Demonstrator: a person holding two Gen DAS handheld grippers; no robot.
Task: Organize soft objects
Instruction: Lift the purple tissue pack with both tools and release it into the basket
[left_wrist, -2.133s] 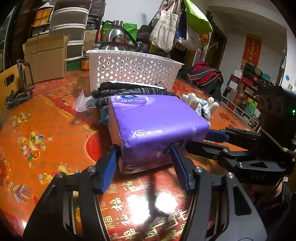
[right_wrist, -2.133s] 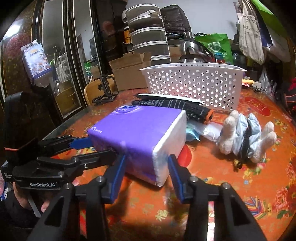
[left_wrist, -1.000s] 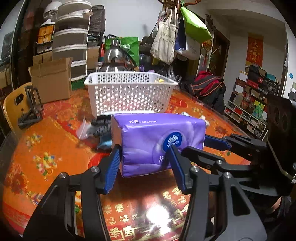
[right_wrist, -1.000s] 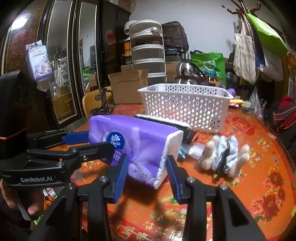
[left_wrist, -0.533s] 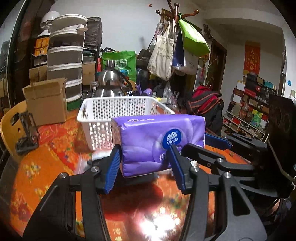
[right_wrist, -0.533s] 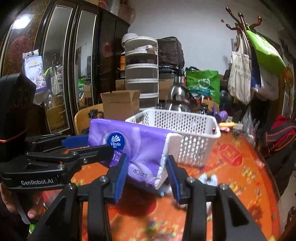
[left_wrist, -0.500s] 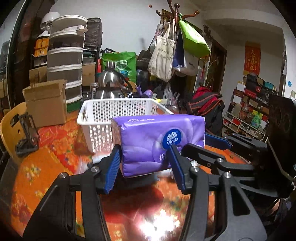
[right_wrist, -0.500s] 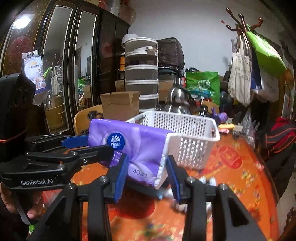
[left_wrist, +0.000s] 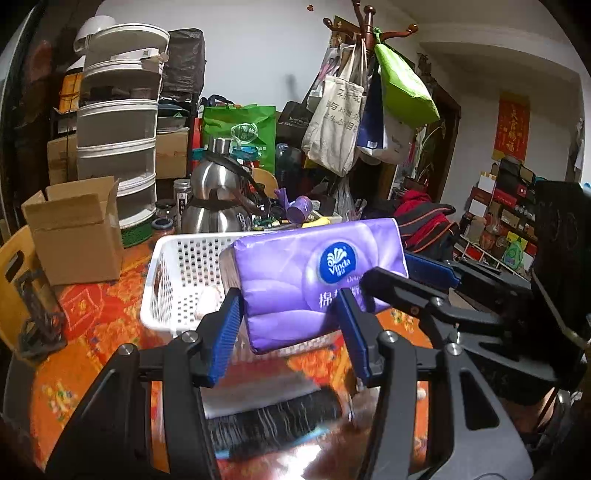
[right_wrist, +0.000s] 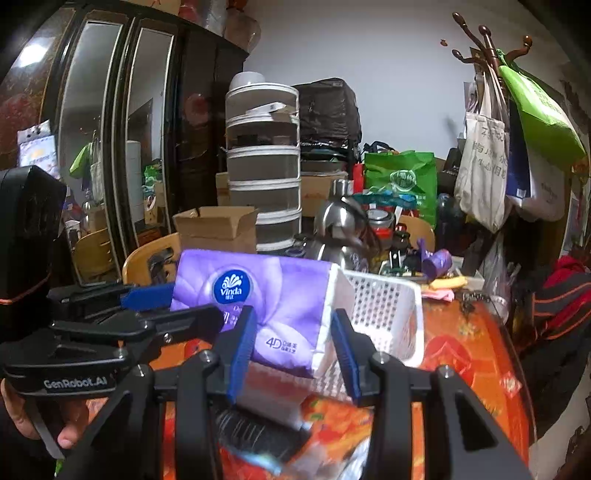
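Two grippers clamped on one purple tissue pack (left_wrist: 314, 280): left gripper (left_wrist: 288, 328) pinching its near end, right gripper (right_wrist: 291, 343) pinching the white-edged end. Held clear of the orange table (left_wrist: 92, 321), over a blurred dark cloth (left_wrist: 266, 421). Just behind, white perforated basket (left_wrist: 177, 273); farther back, steel kettle (left_wrist: 214, 199).

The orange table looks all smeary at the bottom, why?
Left wrist view: the orange patterned table and dark knitted cloth are motion-blurred, while the purple tissue pack stays sharp. Right wrist view: same smear low down, and the white perforated basket looks blurred too.
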